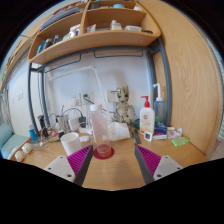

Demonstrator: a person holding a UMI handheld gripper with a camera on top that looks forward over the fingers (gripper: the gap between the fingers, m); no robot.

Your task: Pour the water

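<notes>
The two-finger gripper (112, 165) stands with its fingers wide apart. Each finger carries a magenta pad (150, 160) on its inner face. Nothing is held between the fingers, and neither pad touches any object; only bare wooden desk (112, 172) shows in the gap.

A tall clear plastic bottle with a pink base (101, 133) stands upright on the desk, just ahead of the fingers and slightly left of the midline between them. It rests on its own base, apart from both pads. A white cylindrical cup (71, 143) stands upright on the desk just to the left of the bottle, a little nearer the left finger.

Farther back on the right, a white pump dispenser bottle with a red top (147, 117) stands upright near the wall. Small items beside it are too small to identify. A small skeleton-like figure (122, 105) stands against the far wall behind the bottle. Cables and dark objects occupy the far left of the desk. A wooden shelf unit (95, 40) is mounted above the desk and carries assorted small items.
</notes>
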